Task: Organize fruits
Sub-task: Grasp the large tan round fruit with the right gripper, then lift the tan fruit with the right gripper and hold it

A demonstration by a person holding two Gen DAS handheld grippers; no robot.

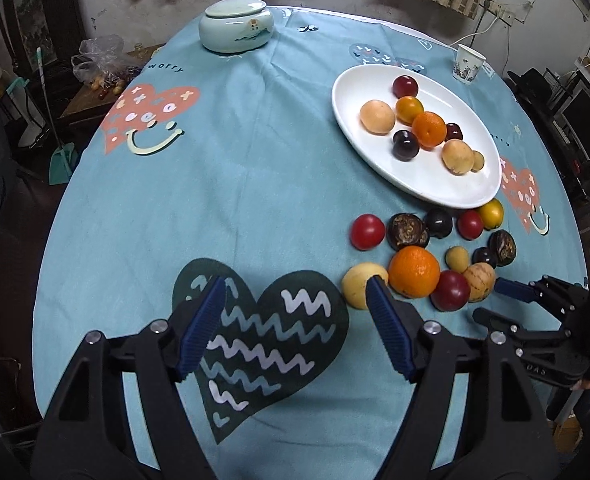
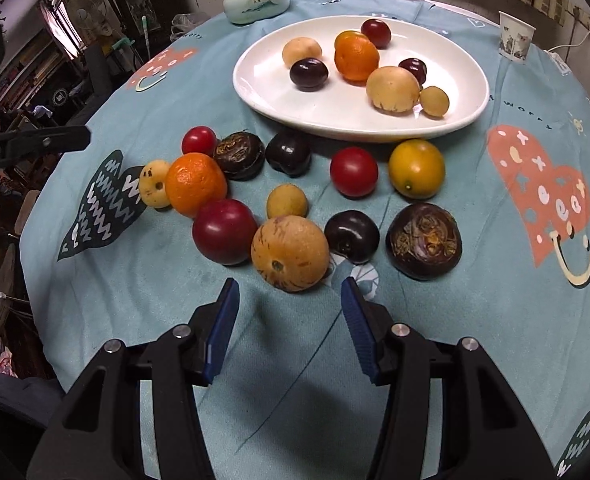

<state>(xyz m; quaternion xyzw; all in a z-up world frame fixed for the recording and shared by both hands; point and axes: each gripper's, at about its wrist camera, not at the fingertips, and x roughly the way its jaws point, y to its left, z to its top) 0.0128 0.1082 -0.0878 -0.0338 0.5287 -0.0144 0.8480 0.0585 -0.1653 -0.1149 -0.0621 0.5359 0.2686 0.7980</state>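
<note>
A white oval plate (image 1: 423, 184) (image 2: 279, 96) holds several fruits, among them an orange (image 2: 356, 58) and a tan fruit (image 2: 393, 89). Several loose fruits lie on the blue cloth in front of it: an orange (image 1: 414, 272) (image 2: 195, 184), a red plum (image 2: 225, 231), a speckled tan fruit (image 2: 290, 253), dark plums and a yellow fruit (image 2: 416, 168). My left gripper (image 1: 295, 286) is open and empty above the cloth, left of the loose fruits. My right gripper (image 2: 291, 288) is open and empty, just short of the speckled tan fruit.
A pale lidded ceramic jar (image 1: 235, 24) stands at the table's far side. A paper cup (image 1: 467, 63) stands beyond the plate. The round table drops off all around, with clutter on the floor at left.
</note>
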